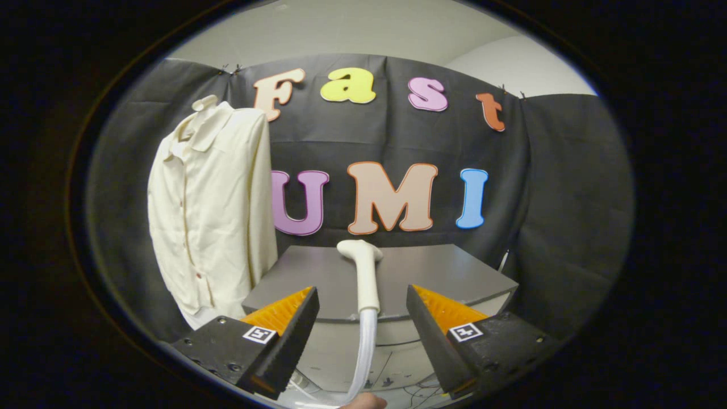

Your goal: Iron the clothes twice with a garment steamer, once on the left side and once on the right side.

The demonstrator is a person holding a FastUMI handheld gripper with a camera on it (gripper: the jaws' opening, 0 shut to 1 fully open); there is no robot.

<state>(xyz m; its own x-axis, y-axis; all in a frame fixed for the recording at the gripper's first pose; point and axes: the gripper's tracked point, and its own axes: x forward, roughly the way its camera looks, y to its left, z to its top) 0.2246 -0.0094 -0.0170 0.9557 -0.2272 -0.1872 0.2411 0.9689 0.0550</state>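
From my remote seat I saw the gripper (362, 309) with its fingers spread wide and pressing on nothing. The steamer head (363, 272) rose between them at the centre of the frame, its handle touching neither finger, its nozzle tipped toward the left at the top. Its pale hose (363, 358) ran down to the bottom centre, where a bit of a hand (363, 402) showed. The cream shirt (213, 210) hung in the left half of the frame, well apart from the fingers, in front of the dark booth wall. A grey table (443, 272) sat behind the steamer.

I judged the step in hand was taking hold of the steamer. To do it well, I would have centred the handle between the fingers, closed on its straight part below the bend, and kept the hose free before swinging toward the shirt's left side.
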